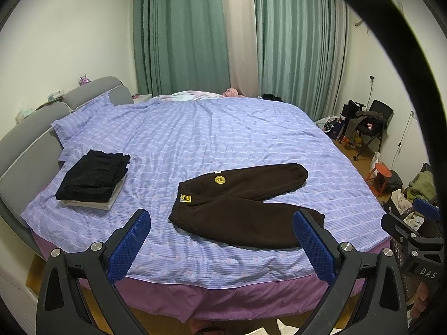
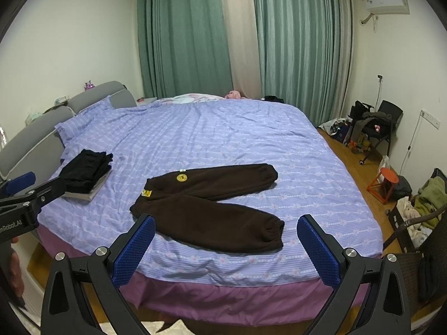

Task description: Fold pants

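Dark brown fleece pants (image 1: 240, 206) lie spread flat on the purple striped bed (image 1: 212, 139), waistband to the left, two legs pointing right, with yellow patches near the waist. They also show in the right wrist view (image 2: 212, 209). My left gripper (image 1: 222, 244) is open and empty, held above the bed's near edge in front of the pants. My right gripper (image 2: 226, 247) is open and empty, also at the near edge. Each gripper shows at the side of the other's view.
A stack of folded dark clothes (image 1: 93, 180) on a beige piece lies at the bed's left, near the grey headboard (image 1: 25, 150). An orange stool (image 2: 387, 184), a chair with clutter (image 2: 374, 128) and a clothes-filled basket (image 2: 421, 212) stand on the floor at right.
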A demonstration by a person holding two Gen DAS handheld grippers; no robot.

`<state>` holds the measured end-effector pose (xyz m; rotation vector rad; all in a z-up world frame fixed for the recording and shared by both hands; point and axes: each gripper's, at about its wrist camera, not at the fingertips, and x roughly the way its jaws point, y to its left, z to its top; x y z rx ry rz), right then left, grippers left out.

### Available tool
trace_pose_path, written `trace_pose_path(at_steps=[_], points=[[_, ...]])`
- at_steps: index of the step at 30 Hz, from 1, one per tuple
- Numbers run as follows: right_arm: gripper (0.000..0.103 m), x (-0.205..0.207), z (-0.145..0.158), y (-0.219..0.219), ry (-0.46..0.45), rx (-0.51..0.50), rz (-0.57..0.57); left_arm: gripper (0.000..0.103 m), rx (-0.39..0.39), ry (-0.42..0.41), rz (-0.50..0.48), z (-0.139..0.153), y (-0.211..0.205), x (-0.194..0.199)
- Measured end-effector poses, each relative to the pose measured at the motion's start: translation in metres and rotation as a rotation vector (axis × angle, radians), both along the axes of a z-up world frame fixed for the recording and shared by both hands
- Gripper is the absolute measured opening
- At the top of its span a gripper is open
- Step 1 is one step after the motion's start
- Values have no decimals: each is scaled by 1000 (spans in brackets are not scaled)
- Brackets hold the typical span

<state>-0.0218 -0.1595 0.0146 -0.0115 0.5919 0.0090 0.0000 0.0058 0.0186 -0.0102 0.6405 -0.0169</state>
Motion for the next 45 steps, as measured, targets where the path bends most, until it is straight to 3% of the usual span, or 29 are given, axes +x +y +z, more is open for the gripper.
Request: trace_pose_path(at_steps=[14, 23, 31, 38, 45], points=[[103, 29, -3, 16, 52, 12, 3, 103, 8, 29, -2, -11, 18, 26], [103, 94, -29, 53, 132, 32, -58, 103, 10, 107, -16, -44, 71, 99], [103, 150, -91, 74, 260, 83, -173, 103, 10, 270, -24, -111, 107, 171], [102, 188, -157, 74, 385, 107, -196, 103, 3, 407, -45, -180, 103, 212], [97, 218, -234, 47, 532, 205, -261, 103, -13, 537, -34, -248, 98, 246]])
